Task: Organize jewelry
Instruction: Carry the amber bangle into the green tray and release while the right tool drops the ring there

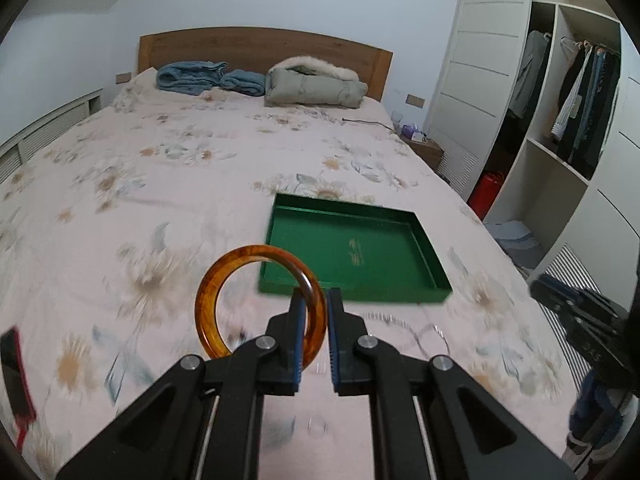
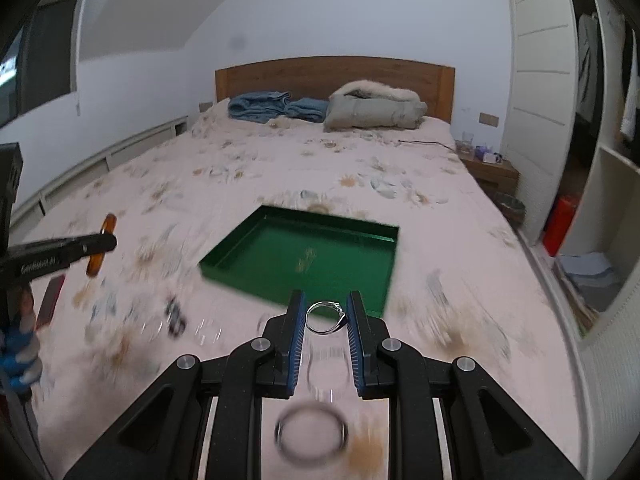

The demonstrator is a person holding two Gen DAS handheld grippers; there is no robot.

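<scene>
My left gripper is shut on an amber bangle, held above the bed just short of the green tray; the bangle also shows edge-on in the right wrist view. My right gripper is shut on a thin silver bangle, close to the near edge of the green tray. The tray holds nothing. A dark ring-shaped bangle lies on the bed under the right gripper. Clear bangles and a dark beaded piece lie on the bedspread to the left.
The floral bedspread covers a large bed with folded blue blankets and a grey coat at the headboard. A red phone-like thing lies at the left. An open wardrobe stands on the right beyond the bed's edge.
</scene>
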